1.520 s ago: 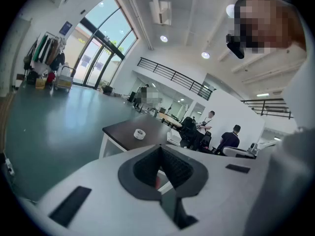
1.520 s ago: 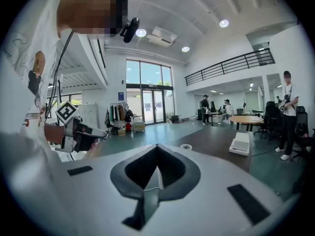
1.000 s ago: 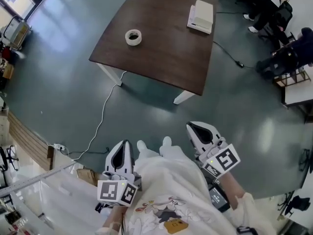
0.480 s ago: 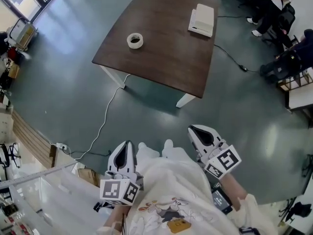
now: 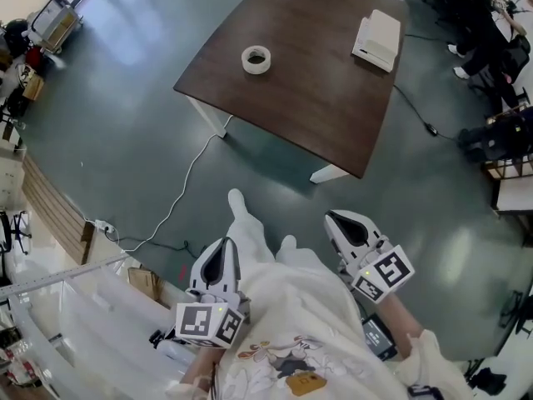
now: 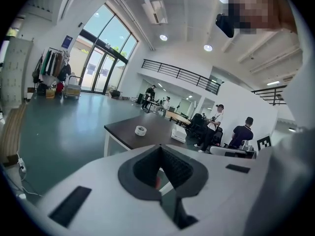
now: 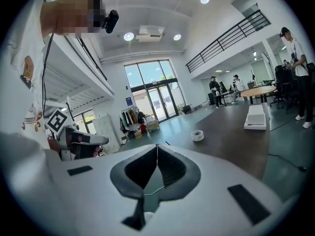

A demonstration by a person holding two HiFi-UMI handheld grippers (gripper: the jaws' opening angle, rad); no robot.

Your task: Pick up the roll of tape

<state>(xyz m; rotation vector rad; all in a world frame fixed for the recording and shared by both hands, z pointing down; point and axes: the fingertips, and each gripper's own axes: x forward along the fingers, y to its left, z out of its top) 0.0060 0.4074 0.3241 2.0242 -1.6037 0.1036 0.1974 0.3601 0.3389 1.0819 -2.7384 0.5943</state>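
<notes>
Well short of its target, the left gripper (image 5: 223, 250) hangs low beside the person's white garment (image 5: 291, 307), its fingers (image 6: 147, 170) pressed together on nothing. A white cable (image 5: 193, 158) trails over the grey floor (image 5: 125, 123) between the person and the bench (image 5: 316, 82), and a careless step towards the bench could snag it. The roll of tape (image 5: 256, 59) lies flat on the dark bench top near its left corner, well apart from both grippers. Fingers that arrive closed, as they are now, would likely shove the roll along the wood or off the near edge rather than take it, and a flat ring gives little to pinch unless one finger drops inside the hole. A white box (image 5: 379, 40), or perhaps a stack of paper, sits further right on the bench, clear of the tape. The right gripper (image 5: 337, 220) is held low on the person's other side, its own fingers (image 7: 140, 171) likewise closed and empty.

The garment covers both hands and most of the legs. Dark figures (image 5: 487, 36) at the right edge are cut off. From either gripper view the tape is a small pale ring, too small to show how much is left or whether an end hangs loose.
</notes>
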